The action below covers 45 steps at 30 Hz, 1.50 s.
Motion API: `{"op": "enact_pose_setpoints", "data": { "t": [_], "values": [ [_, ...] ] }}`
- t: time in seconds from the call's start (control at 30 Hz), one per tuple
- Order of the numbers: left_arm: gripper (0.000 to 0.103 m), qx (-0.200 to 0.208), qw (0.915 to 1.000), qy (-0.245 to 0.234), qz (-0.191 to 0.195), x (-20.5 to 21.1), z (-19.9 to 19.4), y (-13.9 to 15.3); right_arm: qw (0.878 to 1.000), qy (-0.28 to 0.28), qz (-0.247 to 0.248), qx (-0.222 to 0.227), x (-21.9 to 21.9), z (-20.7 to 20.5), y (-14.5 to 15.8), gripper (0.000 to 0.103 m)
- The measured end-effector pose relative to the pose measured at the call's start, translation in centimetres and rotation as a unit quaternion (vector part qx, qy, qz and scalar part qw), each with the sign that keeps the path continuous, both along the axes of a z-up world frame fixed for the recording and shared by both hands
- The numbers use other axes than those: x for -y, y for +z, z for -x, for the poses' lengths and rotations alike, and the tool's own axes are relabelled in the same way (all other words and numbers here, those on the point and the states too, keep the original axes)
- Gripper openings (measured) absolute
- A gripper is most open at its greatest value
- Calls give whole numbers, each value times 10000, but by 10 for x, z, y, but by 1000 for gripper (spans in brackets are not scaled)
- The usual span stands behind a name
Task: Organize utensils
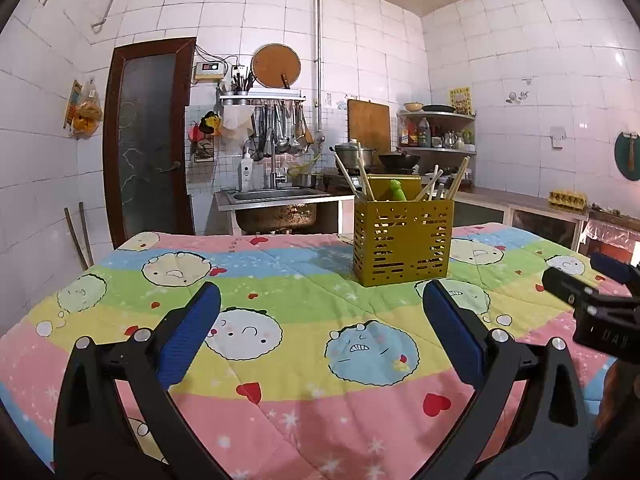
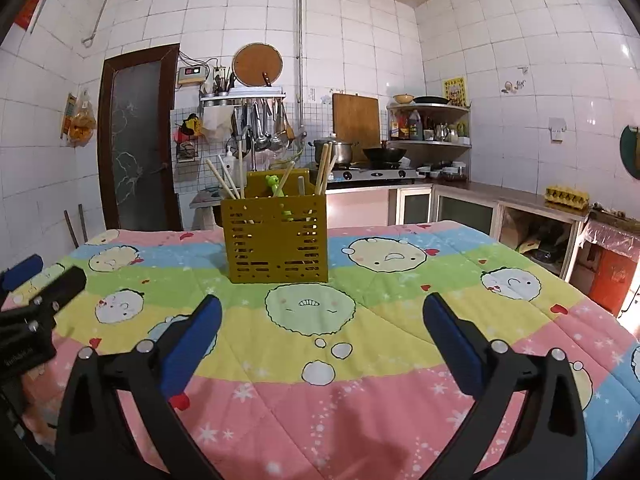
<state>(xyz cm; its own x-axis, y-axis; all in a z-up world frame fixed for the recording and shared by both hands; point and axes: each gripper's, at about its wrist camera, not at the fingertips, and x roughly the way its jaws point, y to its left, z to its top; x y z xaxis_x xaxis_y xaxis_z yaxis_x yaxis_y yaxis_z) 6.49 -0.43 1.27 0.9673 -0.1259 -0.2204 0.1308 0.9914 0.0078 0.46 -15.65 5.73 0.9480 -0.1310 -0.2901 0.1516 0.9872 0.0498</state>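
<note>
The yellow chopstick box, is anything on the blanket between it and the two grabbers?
Nothing visible. Only bare cartoon blanket lies between the yellow chopstick box and the open right gripper, and likewise before the open left gripper.

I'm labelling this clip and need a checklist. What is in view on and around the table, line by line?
holder: one, mustard yellow, slotted, upright on the quilt, ahead of both grippers
chopsticks: several, pale wood, standing in the holder, leaning outward
green utensil: one, bright green, in the holder
quilt: one, striped pink, yellow, green and blue with cartoon faces, covers the table
sink: one, steel, behind the table
wok: one, black, on the stove
egg tray: one, yellow, on the right counter
left gripper: black with blue fingers, open, empty
right gripper: black with blue fingers, open, empty
</note>
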Motion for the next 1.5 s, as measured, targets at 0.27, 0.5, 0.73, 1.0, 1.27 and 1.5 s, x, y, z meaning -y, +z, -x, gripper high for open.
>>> {"op": "enact_pose_setpoints", "data": {
  "t": [0.27,0.5,0.73,1.0,1.27,1.5],
  "values": [
    [98,-62,10000,77,9,0,-1,-3,9999,-44,138,-28,-5,1,-2,98],
    [98,12,10000,81,-40,4,3,-4,9998,-78,174,96,-7,6,-1,98],
    [98,-80,9999,95,-52,5,0,-5,9997,-90,158,134,-6,8,-2,98],
    [98,25,9999,89,-125,10,4,-5,9996,-141,146,184,-3,11,-1,98],
    [98,-115,9999,43,-28,8,0,-7,9996,-144,158,193,-3,11,-1,99],
    [98,-88,9999,45,-47,9,0,-7,9996,-143,154,193,-3,11,-1,98]
  ]
}}
